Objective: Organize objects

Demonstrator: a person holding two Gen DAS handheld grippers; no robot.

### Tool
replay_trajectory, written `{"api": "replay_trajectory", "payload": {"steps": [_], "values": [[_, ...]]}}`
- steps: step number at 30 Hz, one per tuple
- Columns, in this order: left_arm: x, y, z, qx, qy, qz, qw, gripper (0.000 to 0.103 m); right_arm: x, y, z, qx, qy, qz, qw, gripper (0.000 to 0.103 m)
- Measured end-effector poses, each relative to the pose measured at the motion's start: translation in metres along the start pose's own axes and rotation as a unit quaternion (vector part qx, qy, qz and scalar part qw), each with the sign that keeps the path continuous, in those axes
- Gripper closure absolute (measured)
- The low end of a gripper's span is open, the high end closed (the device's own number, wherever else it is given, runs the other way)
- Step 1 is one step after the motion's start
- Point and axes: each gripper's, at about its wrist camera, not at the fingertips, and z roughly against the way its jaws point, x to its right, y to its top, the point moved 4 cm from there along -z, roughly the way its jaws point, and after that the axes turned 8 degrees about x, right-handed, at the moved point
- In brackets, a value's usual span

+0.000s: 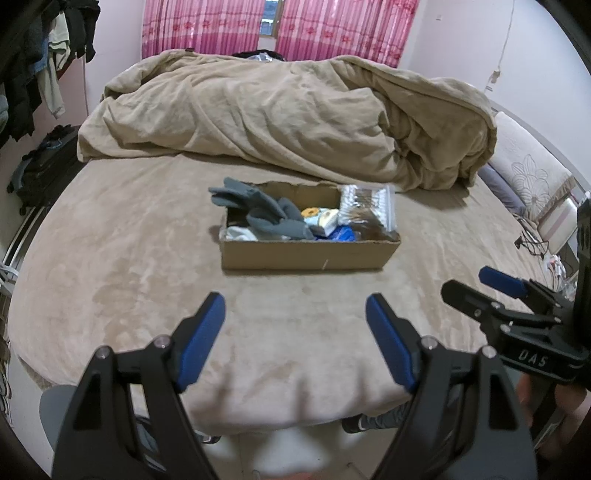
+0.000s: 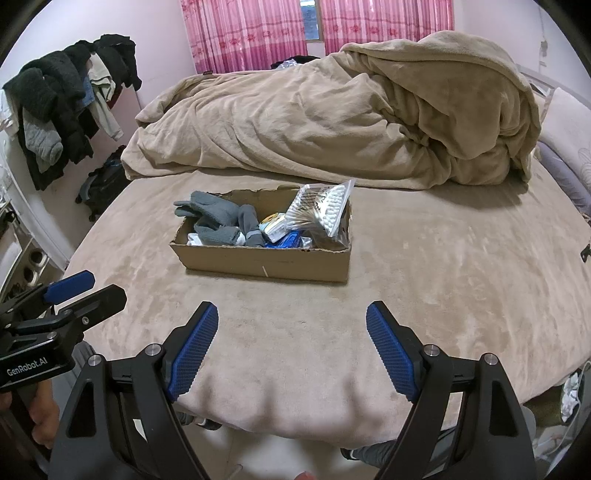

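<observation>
An open cardboard box [image 1: 306, 254] [image 2: 266, 262] sits in the middle of the bed. It holds grey gloves [image 1: 258, 210] [image 2: 218, 218], a clear bag of cotton swabs [image 1: 365, 206] [image 2: 321, 210], and small blue and white packets [image 1: 332, 225] [image 2: 284, 232]. My left gripper [image 1: 295, 343] is open and empty, low over the bed's near edge, well short of the box. My right gripper [image 2: 291, 343] is open and empty too, beside the left. The right gripper also shows in the left wrist view [image 1: 476, 286], and the left gripper in the right wrist view [image 2: 92, 286].
A beige sheet covers the bed [image 1: 129, 258] [image 2: 461, 277]. A bunched beige duvet [image 1: 295, 118] [image 2: 351, 122] lies behind the box. Clothes hang at the left [image 2: 62, 107] above a dark bag [image 1: 44, 166] on the floor. Pink curtains [image 2: 251, 33] hang at the back.
</observation>
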Motion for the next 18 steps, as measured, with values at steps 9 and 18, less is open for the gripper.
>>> {"api": "replay_trajectory", "payload": {"steps": [9,18], "values": [[0.0010,0.0004,-0.0011,0.000,0.005,-0.004,1.0000,0.023,0.0004,-0.0001,-0.0003,0.000,0.000,0.000,1.000,0.018],[0.0013,0.0012,-0.0017,0.000,0.006,-0.005,1.0000,0.023,-0.0028,-0.0029,-0.0001,-0.002,0.003,-0.001,1.000,0.018]]}}
